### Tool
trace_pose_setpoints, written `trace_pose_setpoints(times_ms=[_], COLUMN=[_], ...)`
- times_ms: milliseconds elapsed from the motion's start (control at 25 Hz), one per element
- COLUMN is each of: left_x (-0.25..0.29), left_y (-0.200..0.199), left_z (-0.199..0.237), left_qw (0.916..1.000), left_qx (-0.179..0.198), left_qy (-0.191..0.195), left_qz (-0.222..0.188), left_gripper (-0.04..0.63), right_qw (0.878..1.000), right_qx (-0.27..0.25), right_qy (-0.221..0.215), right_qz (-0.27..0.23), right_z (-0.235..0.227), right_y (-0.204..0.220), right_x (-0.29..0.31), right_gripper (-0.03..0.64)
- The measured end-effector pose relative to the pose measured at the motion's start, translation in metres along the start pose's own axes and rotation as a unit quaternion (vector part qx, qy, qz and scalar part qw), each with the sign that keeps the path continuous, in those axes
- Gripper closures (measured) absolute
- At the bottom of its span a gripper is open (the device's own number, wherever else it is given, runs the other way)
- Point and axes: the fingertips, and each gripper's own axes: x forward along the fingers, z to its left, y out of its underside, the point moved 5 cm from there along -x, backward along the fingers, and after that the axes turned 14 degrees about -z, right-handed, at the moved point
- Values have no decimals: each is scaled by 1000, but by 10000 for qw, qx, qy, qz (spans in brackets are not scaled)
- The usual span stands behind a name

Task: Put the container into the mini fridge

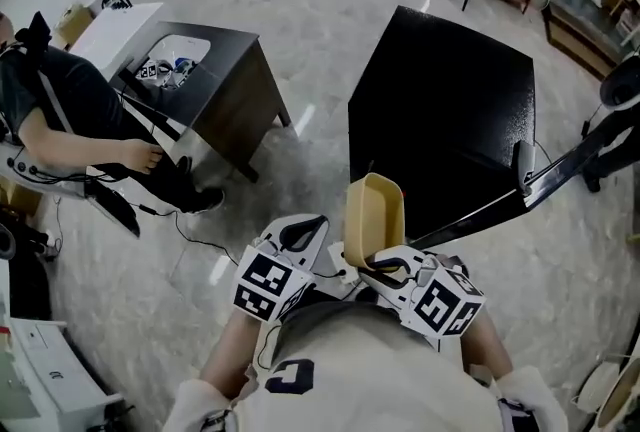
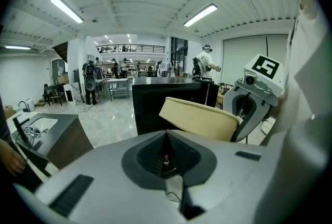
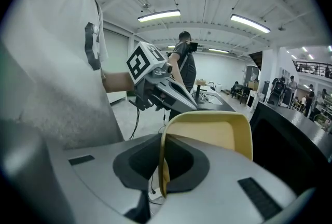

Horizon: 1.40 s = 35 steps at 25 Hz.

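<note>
A pale marbled floor (image 1: 310,70) fills the frame. On it stand a black mini fridge (image 1: 450,110) at centre right and a dark desk (image 1: 235,80) at upper left, while a thin cable (image 1: 200,242) trails at lower left.

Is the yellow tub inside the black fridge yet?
No, the yellow tub is clamped by its rim in the right gripper, up in the air outside the black fridge.
</note>
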Motion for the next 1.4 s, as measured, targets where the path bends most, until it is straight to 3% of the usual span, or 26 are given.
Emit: trace_pose_setpoints(times_ms=[400,760,1120,1400], left_x=[16,22,8,1], left_y=[-4,-9,11,13], left_z=[26,97,143,164], left_qw=[9993,9966,9888,9886], left_qx=[29,258,152,150], left_qy=[323,732,1454,1469], left_qz=[210,-272,-299,-283], left_gripper=[540,540,540,540], right_qw=[9990,9912,9754,9624], right_qx=[186,-111,183,218], right_qy=[339,919,1400,1601], right_qz=[208,944,1694,2185], right_z=[-33,-64,-60,-80], right_y=[1,2,-1,9], right_x=[12,53,106,107], right_gripper=[586,586,586,586])
